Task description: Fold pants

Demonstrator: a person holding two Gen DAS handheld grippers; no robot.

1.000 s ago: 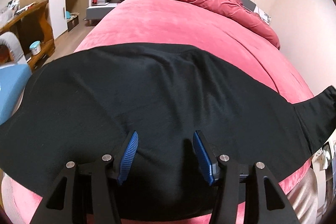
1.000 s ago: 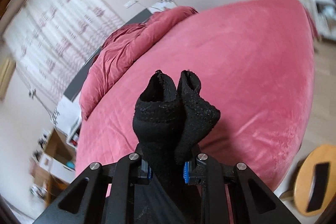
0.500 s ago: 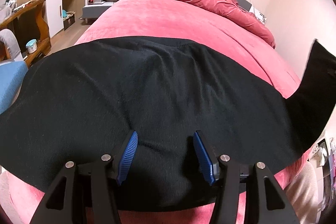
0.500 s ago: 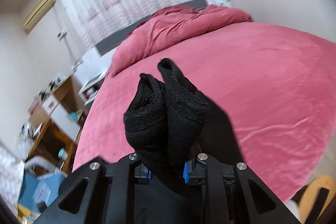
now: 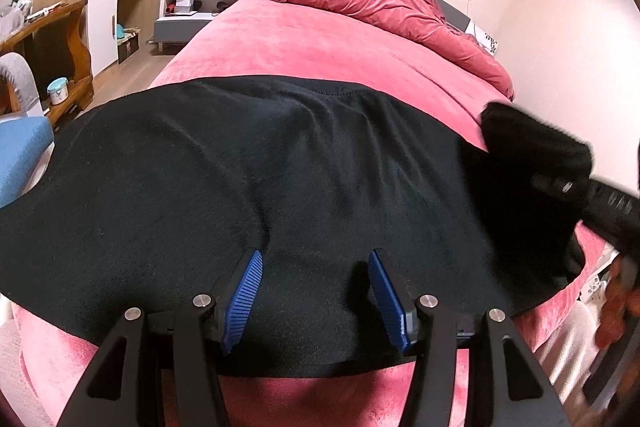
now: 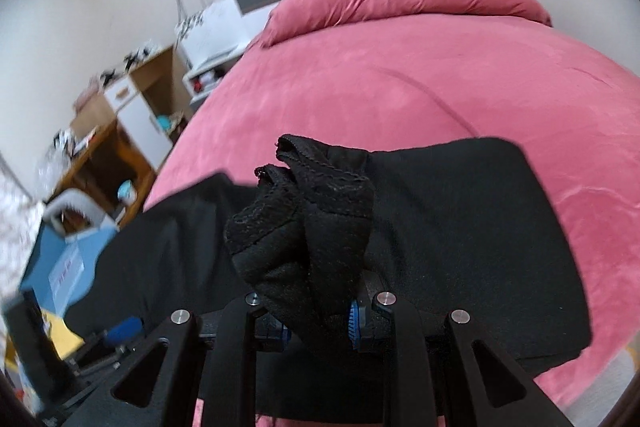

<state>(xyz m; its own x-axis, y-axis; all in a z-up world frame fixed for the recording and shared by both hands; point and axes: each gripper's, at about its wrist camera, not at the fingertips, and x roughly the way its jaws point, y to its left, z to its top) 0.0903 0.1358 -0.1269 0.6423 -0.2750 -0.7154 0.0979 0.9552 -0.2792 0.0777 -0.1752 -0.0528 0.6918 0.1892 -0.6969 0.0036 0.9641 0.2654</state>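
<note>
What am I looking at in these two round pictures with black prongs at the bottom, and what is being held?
A person holds a two-finger gripper in each hand, and each carries a fisheye camera looking along its fingers. The black prongs are those fingers, with blue ribbed pads.

The left camera shows the left gripper open over the black fabric pants, which lie spread across the pink velvety bed cover. It grips nothing.

The right camera shows the right gripper shut on a bunched end of the pants, lifted above the spread part. That gripper also shows, blurred, at the left picture's right edge.
</note>
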